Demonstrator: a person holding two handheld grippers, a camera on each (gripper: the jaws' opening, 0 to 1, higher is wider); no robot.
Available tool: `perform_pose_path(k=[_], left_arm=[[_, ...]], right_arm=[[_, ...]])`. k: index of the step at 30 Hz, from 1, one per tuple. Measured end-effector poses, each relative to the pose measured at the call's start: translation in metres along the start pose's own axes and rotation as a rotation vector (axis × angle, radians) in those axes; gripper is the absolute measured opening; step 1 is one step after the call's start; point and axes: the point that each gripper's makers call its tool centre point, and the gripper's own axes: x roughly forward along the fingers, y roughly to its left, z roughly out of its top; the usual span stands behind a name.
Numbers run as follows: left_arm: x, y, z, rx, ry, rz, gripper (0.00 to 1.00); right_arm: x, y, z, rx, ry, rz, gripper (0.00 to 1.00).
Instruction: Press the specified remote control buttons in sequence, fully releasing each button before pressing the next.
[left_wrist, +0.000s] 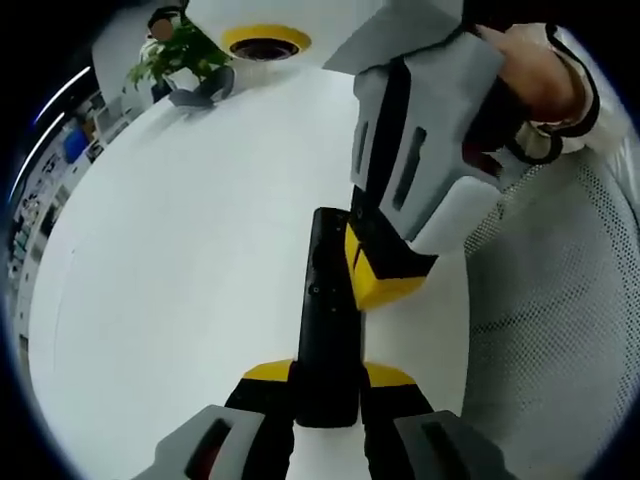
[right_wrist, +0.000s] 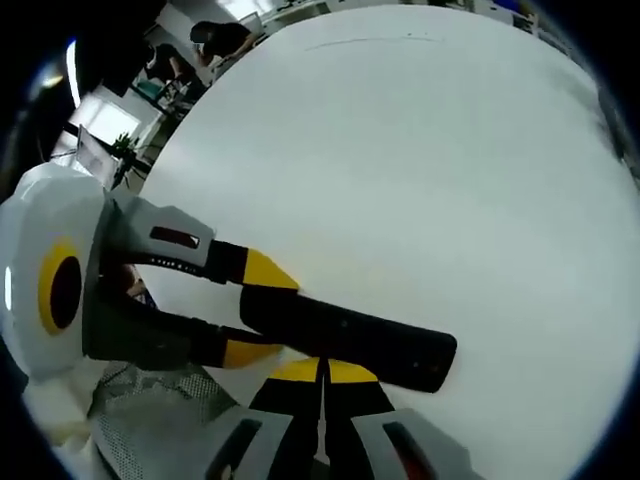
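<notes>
Basically left gripper (left_wrist: 325, 385) clamps remote (left_wrist: 327, 320); btns unreadable; right gripper (right_wrist: 323, 375) jaws closed, tips on it.

Bright, even overhead light; white bench (right_wrist: 420, 150) nearly blown out, shadows soft and faint. Strong fisheye bending at edges. Background room soft and blurry; close hand-held gripper parts slightly out of focus.
</notes>
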Motion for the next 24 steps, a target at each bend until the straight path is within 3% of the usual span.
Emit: perform_pose_path(k=[5, 24], left_arm=[[0.0, 0.0002, 0.0002, -0.005, -0.007, 0.003, 0.23], [-0.0003, -0.0002, -0.0006, -0.008, -0.008, 0.007, 0.23]], right_arm=[[0.0002, 0.0004, -0.0004, -0.043, 0.009, -0.038, 0.0], [-0.0025, 0.0011, -0.0023, 0.026, -0.019, 0.022, 0.0]])
